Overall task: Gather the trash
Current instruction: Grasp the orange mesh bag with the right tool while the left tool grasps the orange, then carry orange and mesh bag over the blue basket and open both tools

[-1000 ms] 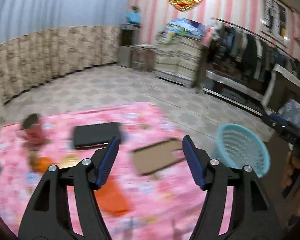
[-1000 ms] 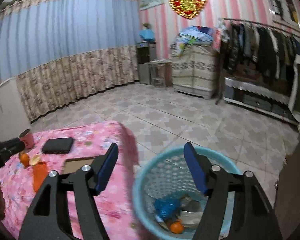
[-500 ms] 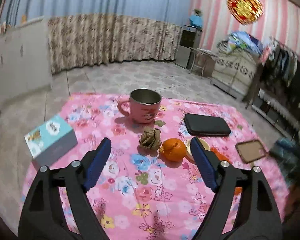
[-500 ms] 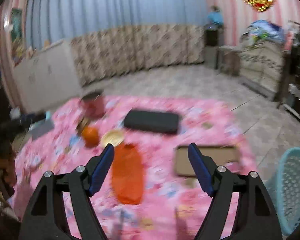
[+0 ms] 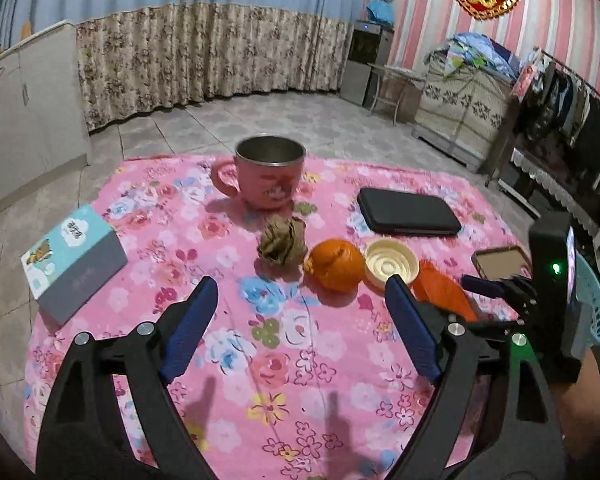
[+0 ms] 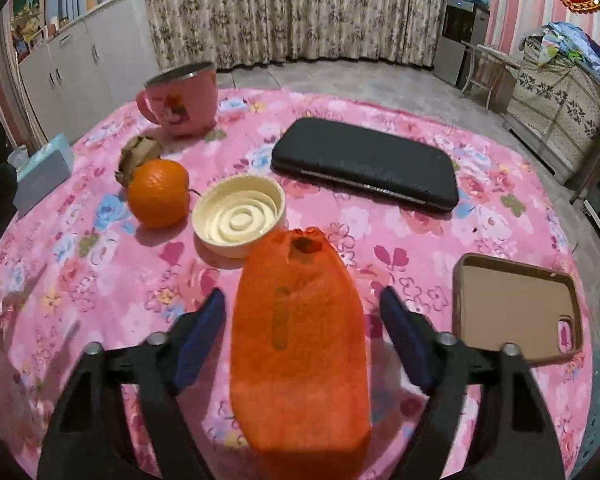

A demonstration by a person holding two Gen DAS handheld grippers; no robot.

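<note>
Left gripper (image 5: pixel 300 320) jaws released over bare cloth; right gripper (image 6: pixel 302 332) jaws closing around, not yet clenching, orange bag (image 6: pixel 298 340).

Before me is a table (image 5: pixel 148 184) under a pink flowered cloth. On it lie a pink mug (image 5: pixel 269 172) near the far edge, a crumpled brown paper (image 5: pixel 282 241), an orange (image 5: pixel 334 265), a cream lid (image 5: pixel 390 265), an orange pouch (image 6: pixel 298 344), a black case (image 5: pixel 408 211), a brown phone cover (image 6: pixel 516 312) and a blue box (image 5: pixel 72 262) at the left edge.
</note>
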